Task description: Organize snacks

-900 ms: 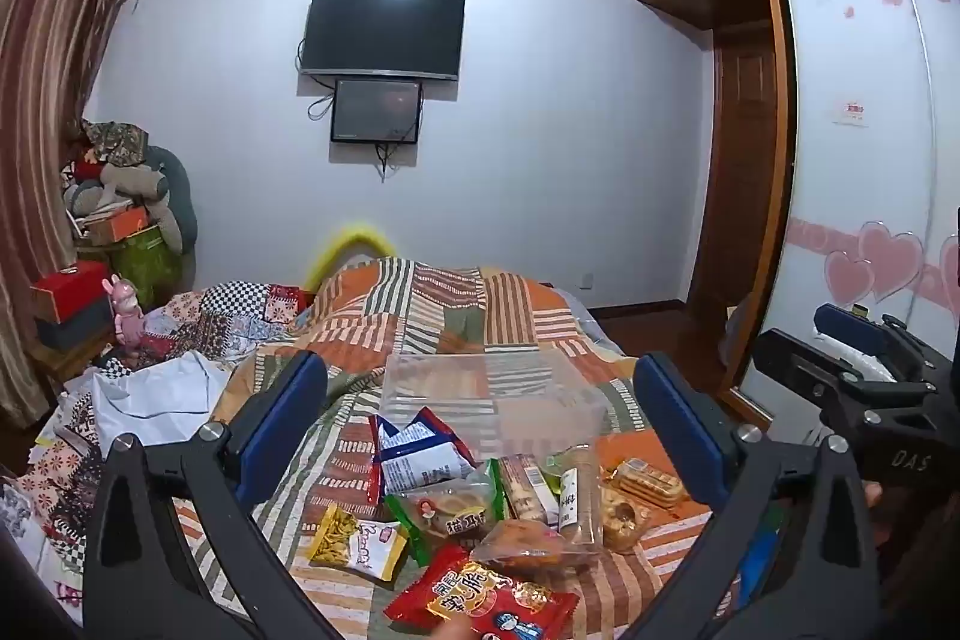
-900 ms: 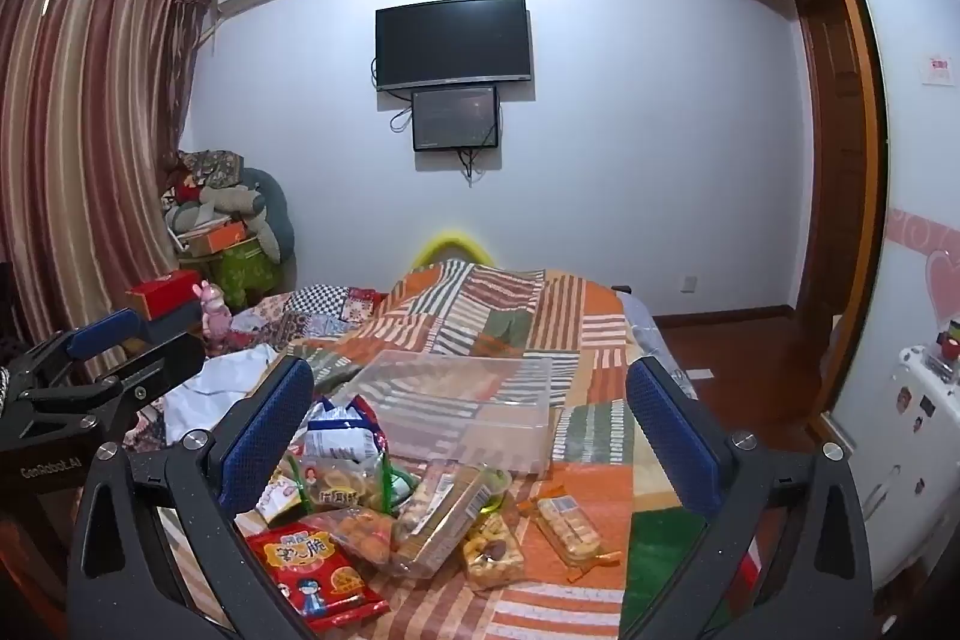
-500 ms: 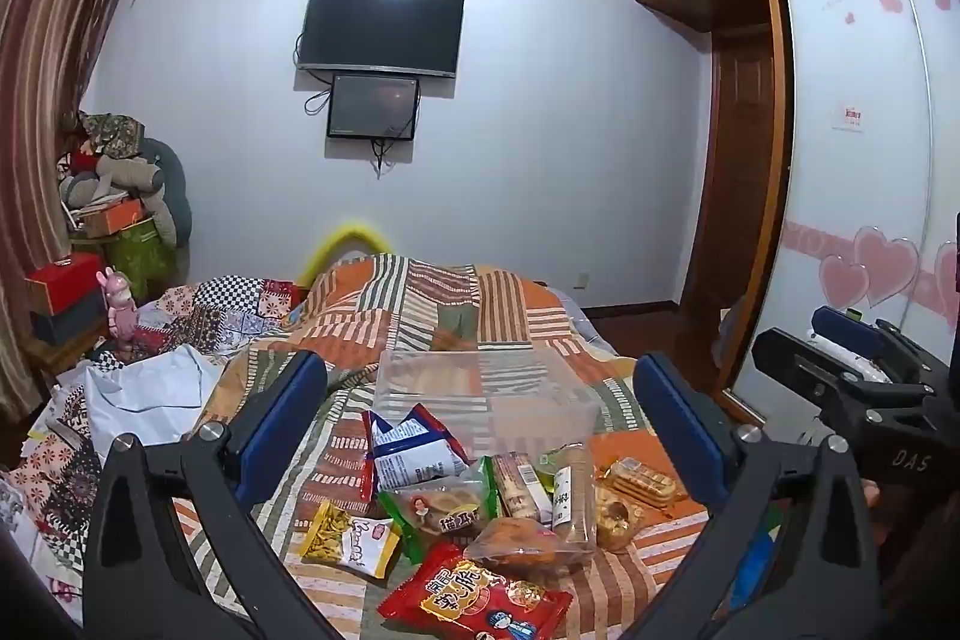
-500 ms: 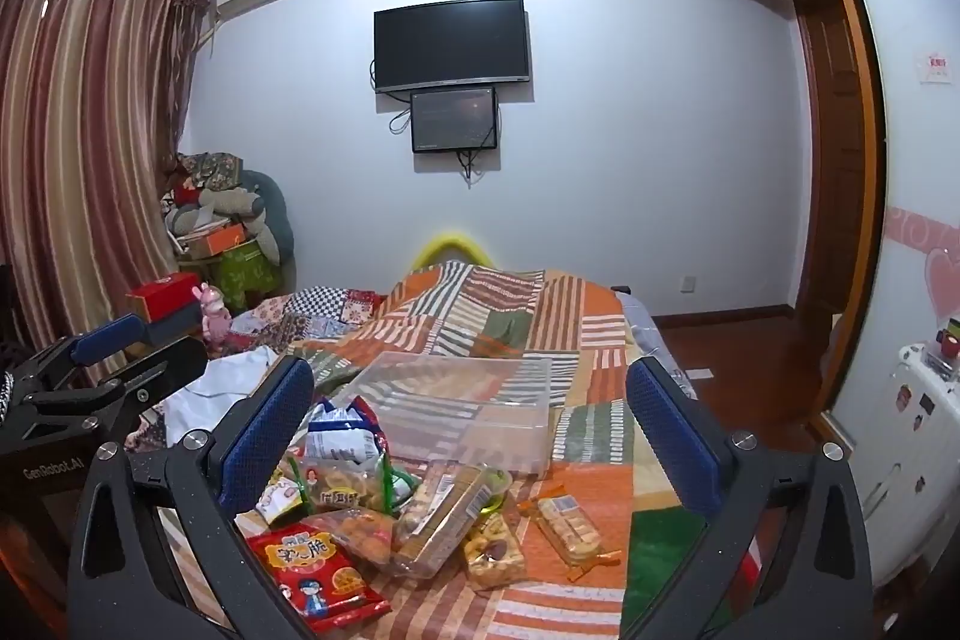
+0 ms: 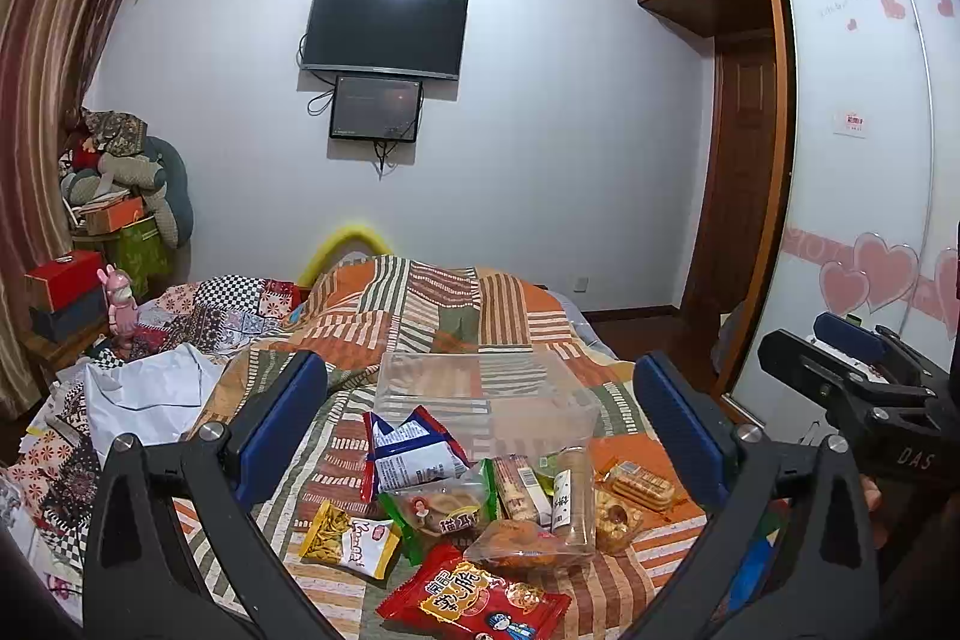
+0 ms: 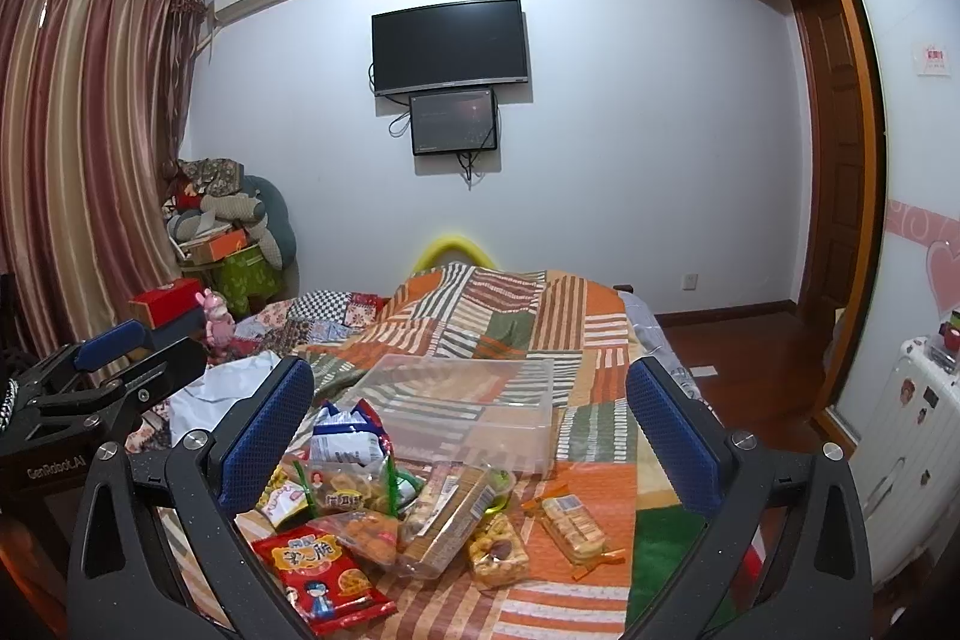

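Snacks point(image 5: 480, 508) partly behind left tool point(image 5: 480, 412)

One clear plastic bin point(image 5: 486, 400) sits on the bed point(image 5: 456, 304). In front of it lie about nine snack packets: one red point(image 5: 474, 601), one blue and white point(image 5: 414, 451), one yellow point(image 5: 351, 538), one green-edged point(image 5: 441, 511), and several clear packs of biscuits and pastries, including one point(image 5: 639, 481) off to the right. Two dark screens hang on the wall, a large one point(image 5: 384, 31) above a small one point(image 5: 375, 107). Two grippers show, each with two blue-padded fingers.
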A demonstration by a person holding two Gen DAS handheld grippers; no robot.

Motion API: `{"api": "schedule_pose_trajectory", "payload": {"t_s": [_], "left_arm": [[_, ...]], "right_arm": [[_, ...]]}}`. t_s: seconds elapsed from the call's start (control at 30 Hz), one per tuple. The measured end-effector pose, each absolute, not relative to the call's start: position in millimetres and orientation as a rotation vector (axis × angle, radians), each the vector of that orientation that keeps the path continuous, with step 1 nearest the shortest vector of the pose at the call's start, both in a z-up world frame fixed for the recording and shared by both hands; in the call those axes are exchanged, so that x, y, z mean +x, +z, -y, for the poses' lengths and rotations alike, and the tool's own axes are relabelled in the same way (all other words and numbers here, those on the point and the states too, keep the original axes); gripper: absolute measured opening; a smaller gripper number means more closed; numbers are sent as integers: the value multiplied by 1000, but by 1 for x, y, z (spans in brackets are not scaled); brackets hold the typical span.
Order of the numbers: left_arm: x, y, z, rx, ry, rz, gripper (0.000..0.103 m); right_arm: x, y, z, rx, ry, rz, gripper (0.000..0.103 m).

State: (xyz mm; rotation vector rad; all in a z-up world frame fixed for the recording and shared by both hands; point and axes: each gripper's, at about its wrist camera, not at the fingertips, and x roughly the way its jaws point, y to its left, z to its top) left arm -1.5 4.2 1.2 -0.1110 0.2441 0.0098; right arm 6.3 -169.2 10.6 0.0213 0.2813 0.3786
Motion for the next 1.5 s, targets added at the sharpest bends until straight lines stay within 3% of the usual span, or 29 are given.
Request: {"api": "schedule_pose_trajectory", "payload": {"t_s": [1.5], "left_arm": [[-3,0,-3,-116,8,-243,103]], "right_arm": [[4,6,163,24,389,-286,103]]}}
